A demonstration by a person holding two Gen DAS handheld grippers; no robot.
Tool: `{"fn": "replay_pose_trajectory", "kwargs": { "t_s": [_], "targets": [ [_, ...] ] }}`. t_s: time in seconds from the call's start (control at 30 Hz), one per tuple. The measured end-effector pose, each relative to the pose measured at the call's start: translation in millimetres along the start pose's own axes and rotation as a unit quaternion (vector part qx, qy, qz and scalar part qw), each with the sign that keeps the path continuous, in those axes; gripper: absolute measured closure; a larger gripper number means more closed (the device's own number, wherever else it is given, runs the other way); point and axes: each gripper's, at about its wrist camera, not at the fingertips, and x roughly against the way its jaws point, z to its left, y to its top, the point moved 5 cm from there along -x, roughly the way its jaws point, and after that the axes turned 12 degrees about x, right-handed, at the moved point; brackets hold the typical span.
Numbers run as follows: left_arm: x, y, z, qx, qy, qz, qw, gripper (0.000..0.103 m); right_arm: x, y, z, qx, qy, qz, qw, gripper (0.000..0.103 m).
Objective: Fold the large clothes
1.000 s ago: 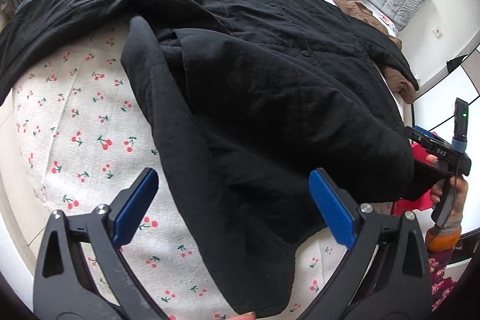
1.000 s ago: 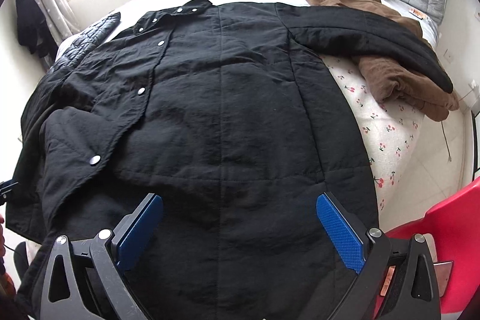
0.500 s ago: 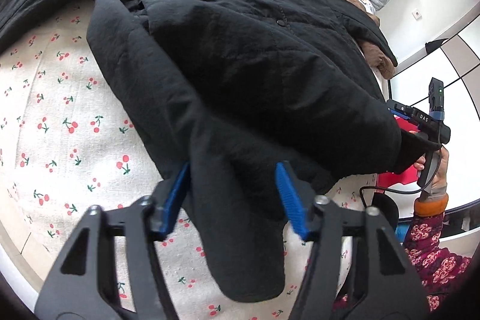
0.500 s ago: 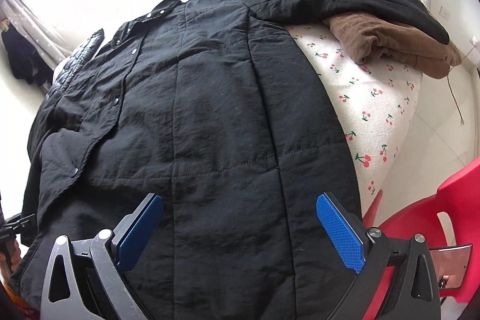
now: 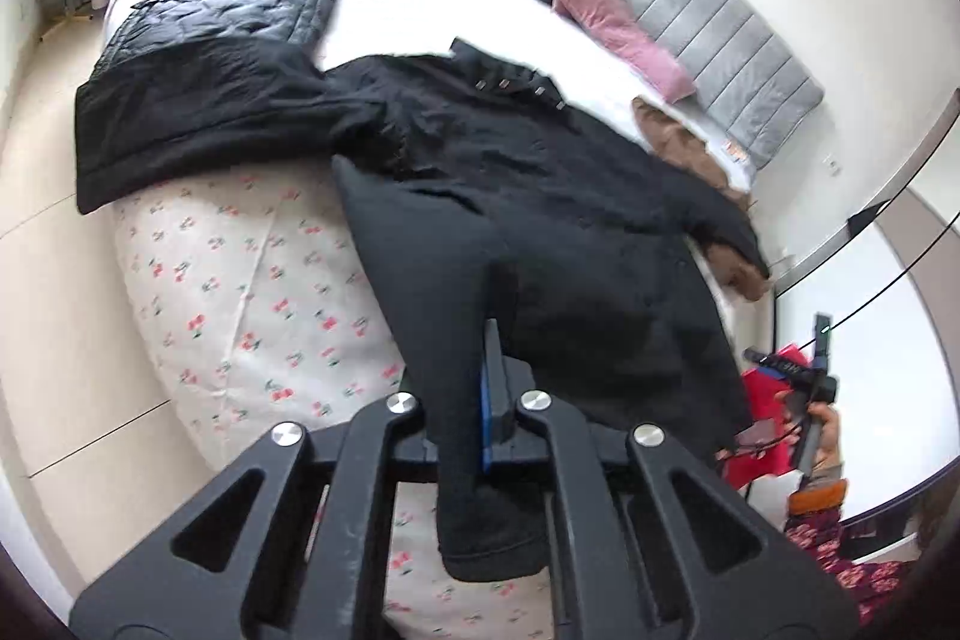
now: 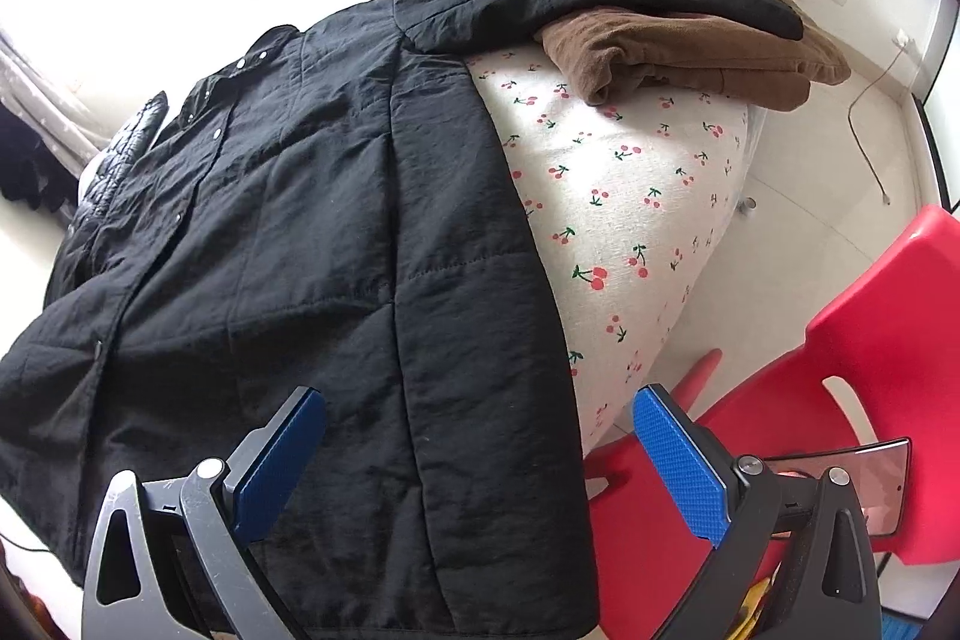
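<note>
A large black quilted coat (image 5: 570, 196) lies spread on the bed, collar toward the far side, also seen in the right wrist view (image 6: 288, 244). My left gripper (image 5: 489, 388) is shut on the coat's black sleeve (image 5: 444, 292), which is lifted and hangs through the jaws. My right gripper (image 6: 480, 454) is open over the coat's hem at the bed's near edge, holding nothing. It also shows at the right of the left wrist view (image 5: 804, 376).
The bed (image 5: 240, 280) has a cherry-print sheet. A folded brown garment (image 6: 690, 52) lies under the coat's other sleeve. A shiny black quilted jacket (image 5: 228, 4) lies at the far left. Pillows (image 5: 600, 4) sit at the head. A red plastic chair (image 6: 840, 364) stands at the bed's corner.
My left gripper closed on the sleeve and lifted it up and back from the bed. My right gripper shifted right toward the coat's edge, staying open.
</note>
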Motion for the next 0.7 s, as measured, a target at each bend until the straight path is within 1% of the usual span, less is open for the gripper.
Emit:
{"fn": "replay_pose_trajectory", "kwargs": {
  "t_s": [0.03, 0.07, 0.1, 0.13, 0.17, 0.2, 0.27, 0.3, 0.33, 0.37, 0.4, 0.43, 0.5, 0.57, 0.63, 0.7],
  "targets": [
    [-11.6, -6.7, 7.6, -0.004, 0.021, 0.029, 0.9993, 0.086, -2.6, -2.3, 0.5, 0.001, 0.000, 0.004, 1.000, 0.000],
    [-22.8, -16.1, 15.5, 0.000, 0.044, 0.051, 0.9977, 0.075, -4.7, -3.5, 1.8, 0.002, 0.001, 0.008, 1.000, 0.000],
    [-32.6, -25.8, 24.7, 0.002, 0.066, 0.072, 0.9952, 0.069, -6.6, -4.8, 2.5, 0.002, 0.003, 0.010, 1.000, 0.000],
    [-40.2, -33.7, 32.4, 0.000, 0.085, 0.084, 0.9928, 0.058, -8.6, -6.1, 3.7, 0.002, 0.005, 0.012, 1.000, 0.000],
    [-44.0, -40.0, 38.3, -0.004, 0.099, 0.085, 0.9914, 0.049, -11.4, -7.9, 4.9, 0.001, 0.009, 0.015, 1.000, 0.000],
    [-43.8, -45.4, 42.0, -0.008, 0.113, 0.079, 0.9904, 0.048, -13.4, -10.1, 5.8, 0.000, 0.010, 0.018, 1.000, 0.000],
    [-36.9, -45.4, 44.2, -0.011, 0.140, 0.058, 0.9884, 0.048, -14.9, -14.3, 8.9, -0.005, 0.006, 0.030, 1.000, 0.000],
    [-33.0, -45.8, 39.6, -0.021, 0.145, 0.042, 0.9883, 0.048, -13.1, -15.9, 13.9, -0.005, 0.008, 0.032, 0.999, 0.000],
    [-29.6, -46.0, 32.1, -0.036, 0.141, 0.028, 0.9890, 0.046, -9.5, -17.5, 21.7, 0.002, 0.014, 0.031, 0.999, 0.000],
    [-26.5, -47.7, 20.8, -0.056, 0.130, 0.017, 0.9898, 0.037, -2.7, -16.8, 36.5, 0.021, 0.022, 0.023, 0.999, 0.000],
    [-27.1, -47.7, 9.2, -0.075, 0.115, 0.011, 0.9905, 0.031, 2.1, -17.0, 47.9, 0.036, 0.024, 0.018, 0.999, 0.000],
    [-28.4, -51.8, -5.2, -0.097, 0.096, 0.008, 0.9906, 0.022, 8.8, -18.1, 62.3, 0.058, 0.027, 0.013, 0.998, 0.000],
    [-36.7, -62.3, -37.8, -0.148, 0.060, 0.014, 0.9870, 0.021, 23.2, -23.1, 92.6, 0.100, 0.040, 0.005, 0.994, 0.000],
    [-53.1, -83.1, -70.1, -0.204, 0.036, 0.039, 0.9776, 0.021, 36.8, -31.0, 125.1, 0.143, 0.064, 0.000, 0.988, 0.000],
    [-69.0, -105.2, -97.2, -0.251, 0.015, 0.065, 0.9657, 0.021, 46.6, -38.7, 147.2, 0.171, 0.072, 0.003, 0.983, 0.000],
    [-82.8, -123.1, -120.7, -0.289, -0.005, 0.081, 0.9538, 0.020, 61.6, -46.6, 166.2, 0.197, 0.077, 0.002, 0.977, 0.001]
  ]
}}
